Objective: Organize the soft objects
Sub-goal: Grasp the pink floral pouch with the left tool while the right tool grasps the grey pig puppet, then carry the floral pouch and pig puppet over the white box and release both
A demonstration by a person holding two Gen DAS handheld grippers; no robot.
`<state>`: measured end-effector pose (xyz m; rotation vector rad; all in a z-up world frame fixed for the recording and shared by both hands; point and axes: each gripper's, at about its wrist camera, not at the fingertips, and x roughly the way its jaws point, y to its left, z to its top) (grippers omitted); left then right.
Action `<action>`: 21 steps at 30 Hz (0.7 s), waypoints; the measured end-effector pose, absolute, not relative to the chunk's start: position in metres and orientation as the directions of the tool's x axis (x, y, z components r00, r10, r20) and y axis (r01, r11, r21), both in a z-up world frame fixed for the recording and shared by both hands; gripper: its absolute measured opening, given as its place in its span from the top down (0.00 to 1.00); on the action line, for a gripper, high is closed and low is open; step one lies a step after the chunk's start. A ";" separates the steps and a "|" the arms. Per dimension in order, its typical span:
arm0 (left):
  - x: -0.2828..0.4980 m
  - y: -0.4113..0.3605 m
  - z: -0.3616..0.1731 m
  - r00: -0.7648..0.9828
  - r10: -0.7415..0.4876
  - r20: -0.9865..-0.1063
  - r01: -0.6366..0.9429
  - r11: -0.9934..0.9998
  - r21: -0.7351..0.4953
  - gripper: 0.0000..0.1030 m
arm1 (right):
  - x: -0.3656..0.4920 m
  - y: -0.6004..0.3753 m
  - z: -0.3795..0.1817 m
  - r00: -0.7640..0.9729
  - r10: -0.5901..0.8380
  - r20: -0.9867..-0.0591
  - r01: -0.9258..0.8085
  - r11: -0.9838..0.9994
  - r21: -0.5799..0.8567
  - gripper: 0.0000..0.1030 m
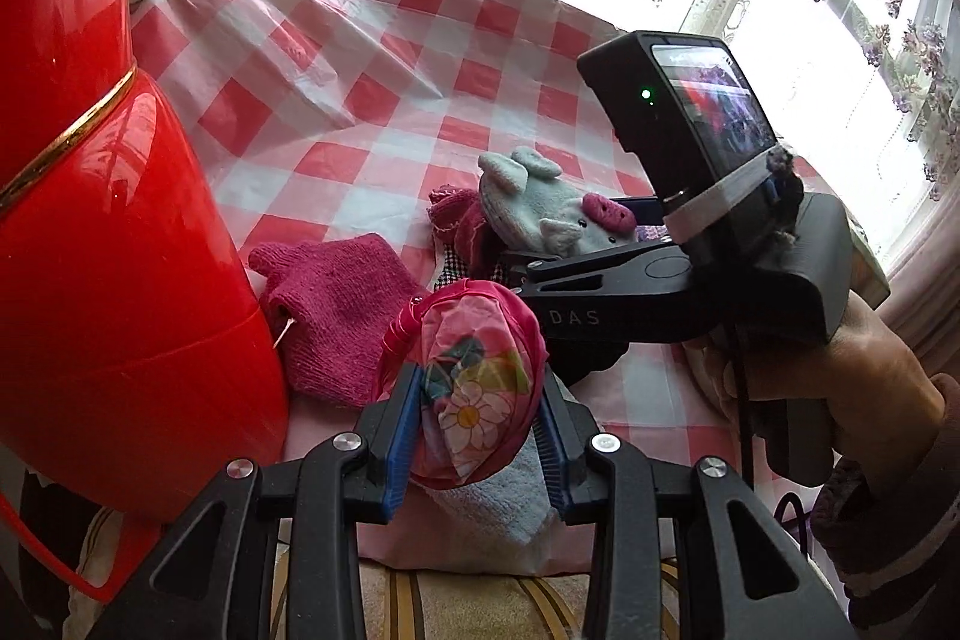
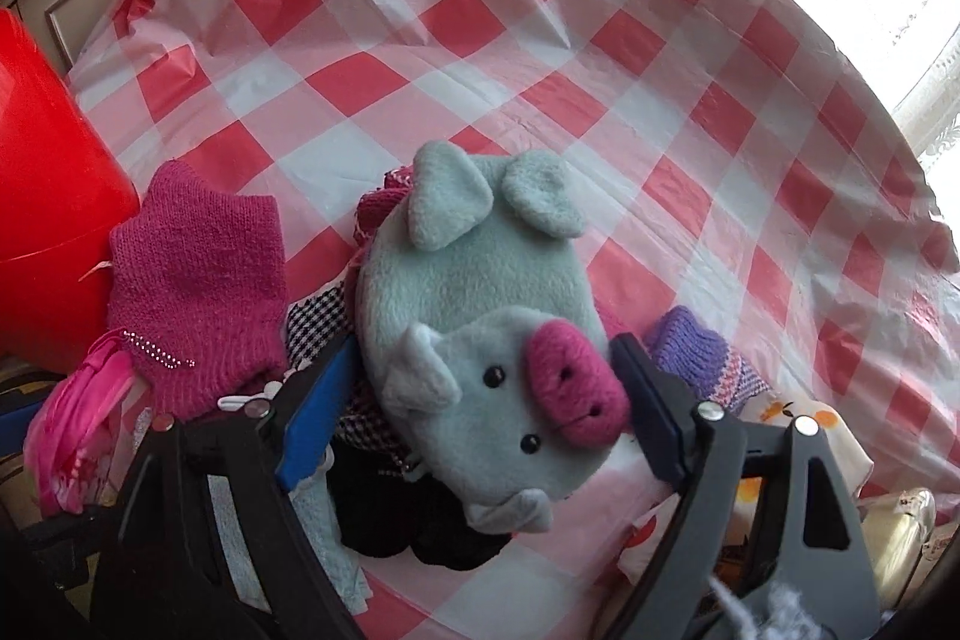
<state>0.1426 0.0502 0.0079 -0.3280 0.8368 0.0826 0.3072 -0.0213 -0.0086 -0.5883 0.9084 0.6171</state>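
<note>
My left gripper (image 1: pixel 477 418) is shut on a pink flowered bundle (image 1: pixel 474 382), and both blue pads press its sides. That bundle also shows at the left edge of the right wrist view (image 2: pixel 78 430). A pale blue plush pig (image 2: pixel 480 328) with a pink snout lies on a heap of soft things. My right gripper (image 2: pixel 486 346) straddles the pig's head with a pad close on each side, and the plush is not squeezed. In the left wrist view the right gripper (image 1: pixel 576 238), held by a hand, reaches over the pig (image 1: pixel 528 208).
A magenta knit piece (image 1: pixel 336 304) lies beside a tall red plastic container (image 1: pixel 90 220) at the left. Under the pig are a checked cloth (image 2: pixel 318 322), a black cloth (image 2: pixel 420 520) and a purple knit (image 2: pixel 696 352). A pale towel (image 1: pixel 498 502) lies below the bundle. A red-checked tablecloth (image 1: pixel 360 70) stretches beyond.
</note>
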 end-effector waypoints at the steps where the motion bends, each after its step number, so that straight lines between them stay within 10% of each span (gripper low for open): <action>1: 0.143 0.050 0.008 0.669 -0.058 -0.741 -0.200 0.946 -0.254 0.64 | 0.308 -0.023 -0.009 0.467 0.234 -0.852 -0.700 0.686 -0.196 0.25; 9: 0.143 0.050 0.006 0.671 -0.059 -0.739 -0.197 0.947 -0.255 0.64 | 0.297 -0.034 0.012 0.475 0.283 -0.833 -0.678 0.722 -0.141 0.47; 21: 0.134 0.047 0.019 0.707 -0.035 -0.706 -0.190 0.953 -0.237 0.64 | 0.250 -0.077 0.063 0.513 0.355 -0.782 -0.628 0.776 -0.060 0.49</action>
